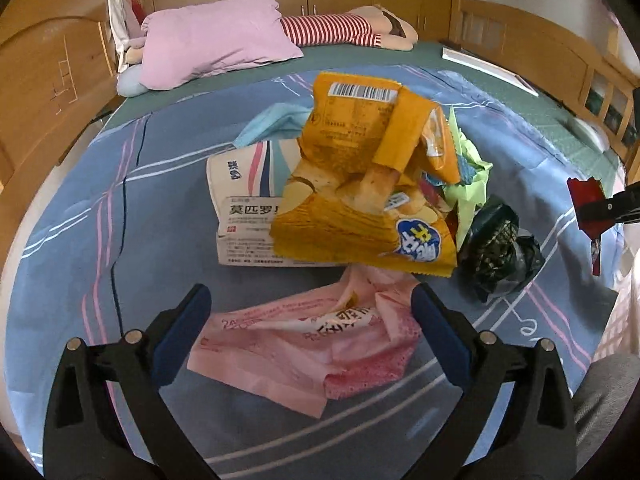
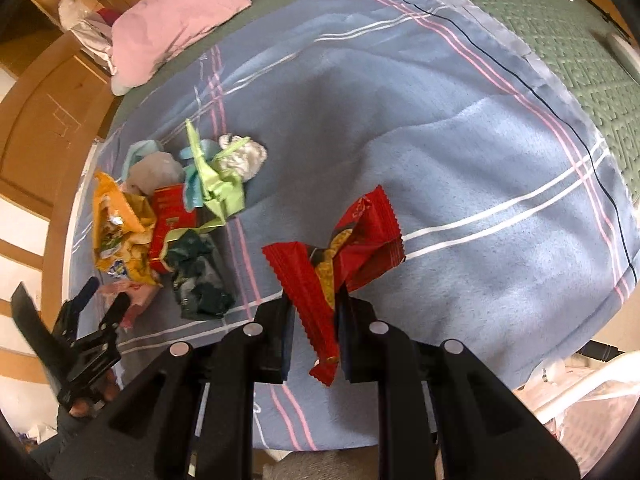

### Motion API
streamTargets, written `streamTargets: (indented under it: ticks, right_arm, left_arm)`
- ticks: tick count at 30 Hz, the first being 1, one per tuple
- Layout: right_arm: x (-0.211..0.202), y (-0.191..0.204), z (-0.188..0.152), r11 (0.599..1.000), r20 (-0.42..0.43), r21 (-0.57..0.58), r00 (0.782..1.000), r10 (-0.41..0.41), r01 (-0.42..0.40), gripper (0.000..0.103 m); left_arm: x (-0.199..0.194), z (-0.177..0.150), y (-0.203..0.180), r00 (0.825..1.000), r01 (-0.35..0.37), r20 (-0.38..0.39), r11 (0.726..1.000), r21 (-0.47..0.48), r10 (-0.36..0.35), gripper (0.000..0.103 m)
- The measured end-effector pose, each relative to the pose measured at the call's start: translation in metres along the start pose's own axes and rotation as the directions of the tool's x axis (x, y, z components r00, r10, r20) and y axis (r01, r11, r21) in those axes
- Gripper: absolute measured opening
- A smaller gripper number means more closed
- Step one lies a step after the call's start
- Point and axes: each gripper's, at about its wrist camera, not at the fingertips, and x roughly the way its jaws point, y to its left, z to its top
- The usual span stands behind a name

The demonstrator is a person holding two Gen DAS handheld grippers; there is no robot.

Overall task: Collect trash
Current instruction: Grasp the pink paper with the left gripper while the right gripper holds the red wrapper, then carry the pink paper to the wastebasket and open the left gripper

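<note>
A pile of trash lies on the blue checked blanket (image 1: 120,208). In it are an orange chip bag (image 1: 360,184), a white medicine box (image 1: 248,208), green paper (image 1: 468,184) and a dark crumpled wrapper (image 1: 496,252). A flat pink wrapper (image 1: 304,352) lies nearest, and my left gripper (image 1: 310,306) hangs open over it, one finger on each side, not touching. My right gripper (image 2: 314,316) is shut on a red snack wrapper (image 2: 340,248) and holds it above the blanket, right of the pile (image 2: 168,216). The left gripper (image 2: 104,292) shows at the lower left of the right wrist view.
A pink pillow (image 1: 212,40) and a striped stuffed doll (image 1: 340,30) lie at the head of the bed. A wooden bed frame (image 1: 44,92) runs along the left. Green bedding (image 2: 580,48) lies beyond the blanket. A white rack with plastic (image 2: 580,412) stands at the lower right.
</note>
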Motion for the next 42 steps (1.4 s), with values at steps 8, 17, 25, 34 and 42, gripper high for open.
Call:
streamTargets:
  ticks: [8, 17, 25, 34, 42]
  right_arm:
    - [-0.011, 0.008, 0.0, 0.999, 0.015, -0.005, 0.999, 0.036, -0.036, 0.019]
    - [-0.027, 0.015, -0.01, 0.998, 0.037, -0.023, 0.998, 0.057, -0.056, 0.019]
    - [-0.034, 0.02, -0.018, 0.997, 0.047, -0.031, 0.996, 0.076, -0.075, 0.019]
    - [-0.067, 0.019, -0.027, 0.994, 0.112, -0.036, 0.988, 0.106, -0.103, 0.019]
    - [-0.14, -0.022, -0.067, 0.995, 0.234, 0.028, 0.968, 0.088, -0.097, 0.02]
  left_arm:
    - [-0.012, -0.011, -0.01, 0.999, 0.044, -0.032, 0.998, 0.034, -0.043, 0.001]
    - [-0.042, -0.026, 0.011, 1.0, 0.021, -0.016, 0.999, -0.028, -0.022, 0.001]
    - [-0.082, -0.021, 0.019, 0.998, 0.001, 0.061, 0.998, -0.062, 0.002, 0.001]
    - [-0.132, 0.0, -0.007, 0.987, 0.037, 0.157, 0.999, -0.03, -0.032, 0.001]
    - [-0.17, 0.015, -0.094, 0.956, 0.171, 0.221, 0.98, 0.104, -0.19, 0.001]
